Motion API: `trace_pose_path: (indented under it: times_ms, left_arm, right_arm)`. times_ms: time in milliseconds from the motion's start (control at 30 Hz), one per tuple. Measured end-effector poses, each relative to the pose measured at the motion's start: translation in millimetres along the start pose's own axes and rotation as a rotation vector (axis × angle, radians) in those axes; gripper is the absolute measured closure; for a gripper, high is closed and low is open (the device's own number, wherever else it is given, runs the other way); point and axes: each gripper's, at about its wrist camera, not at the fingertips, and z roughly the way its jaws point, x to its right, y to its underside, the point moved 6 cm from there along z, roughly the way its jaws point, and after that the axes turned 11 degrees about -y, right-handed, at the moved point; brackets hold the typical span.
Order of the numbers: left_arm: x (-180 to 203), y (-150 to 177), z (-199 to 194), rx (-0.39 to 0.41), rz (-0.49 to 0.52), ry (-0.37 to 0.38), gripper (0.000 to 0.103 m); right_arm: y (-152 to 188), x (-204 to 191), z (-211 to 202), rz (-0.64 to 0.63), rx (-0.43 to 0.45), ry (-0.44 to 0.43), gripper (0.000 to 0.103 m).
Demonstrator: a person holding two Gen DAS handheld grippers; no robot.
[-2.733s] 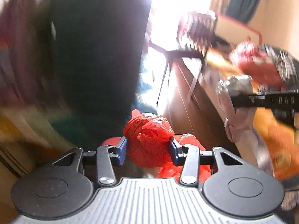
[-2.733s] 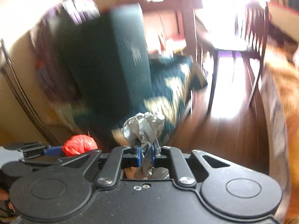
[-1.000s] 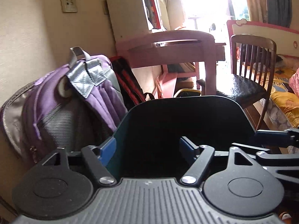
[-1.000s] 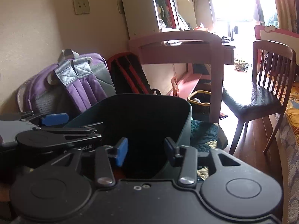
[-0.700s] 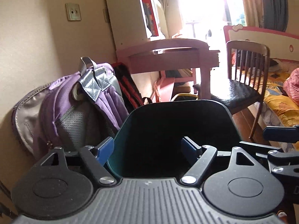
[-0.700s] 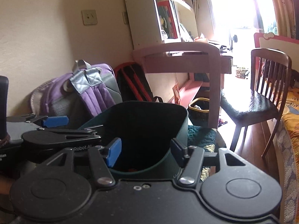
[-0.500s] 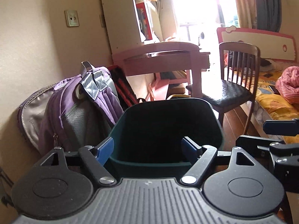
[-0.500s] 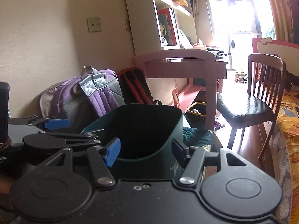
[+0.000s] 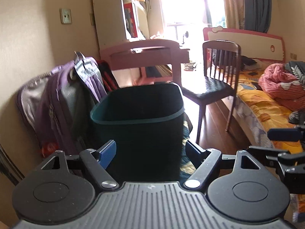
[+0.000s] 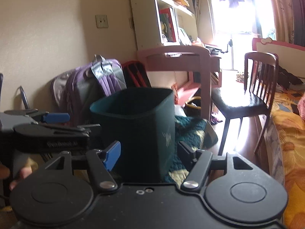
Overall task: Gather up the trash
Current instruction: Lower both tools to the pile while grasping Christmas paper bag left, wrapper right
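A dark green bin stands on the floor straight ahead; it also shows in the right wrist view. Its inside is dark and I cannot see what lies in it. My left gripper is open and empty, held in front of the bin. My right gripper is open and empty, also in front of the bin. The left gripper shows at the left of the right wrist view, and the right gripper at the right edge of the left wrist view.
A purple backpack leans on the wall left of the bin. A pink desk and a dark wooden chair stand behind. A bed with an orange sheet runs along the right. A green quilted cloth lies beside the bin.
The red bag and the foil wad have left my grippers, both now open. Both grippers have drawn back and lower from over the bin, so I now see its outer wall.
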Motion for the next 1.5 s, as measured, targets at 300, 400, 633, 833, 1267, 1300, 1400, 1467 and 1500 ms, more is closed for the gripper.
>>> trace_pose_path:
  times_ms: [300, 400, 633, 833, 1267, 1300, 1400, 1467, 1500]
  left_arm:
    - [26, 81, 19, -0.075, -0.023, 0.062, 0.019]
    - [42, 116, 34, -0.115, -0.019, 0.091, 0.018]
    - [90, 194, 67, -0.178, 0.007, 0.182, 0.002]
    - [153, 270, 111, -0.343, 0.061, 0.22, 0.002]
    - [260, 439, 195, -0.645, 0.262, 0.279, 0.002]
    - [263, 450, 201, -0.666, 0.273, 0.275, 0.002]
    - [270, 480, 219, -0.739, 0.256, 0.279, 0.002]
    - [276, 501, 234, -0.8, 0.24, 0.28, 0.002]
    - [280, 509, 242, -0.828, 0.23, 0.281, 0.002]
  right_arm:
    - [96, 35, 8, 0.037, -0.144, 0.03, 0.034]
    - [135, 54, 17, 0.058, -0.192, 0.043, 0.034]
    - [234, 115, 38, 0.179, -0.312, 0.074, 0.033]
    - [292, 173, 64, 0.223, -0.401, 0.166, 0.033]
    - [402, 278, 139, 0.323, -0.668, 0.257, 0.033]
    - [410, 285, 143, 0.348, -0.684, 0.258, 0.033]
    - [438, 298, 154, 0.39, -0.745, 0.266, 0.033]
    - [455, 299, 159, 0.383, -0.789, 0.27, 0.033]
    - [462, 299, 162, 0.38, -0.81, 0.267, 0.033]
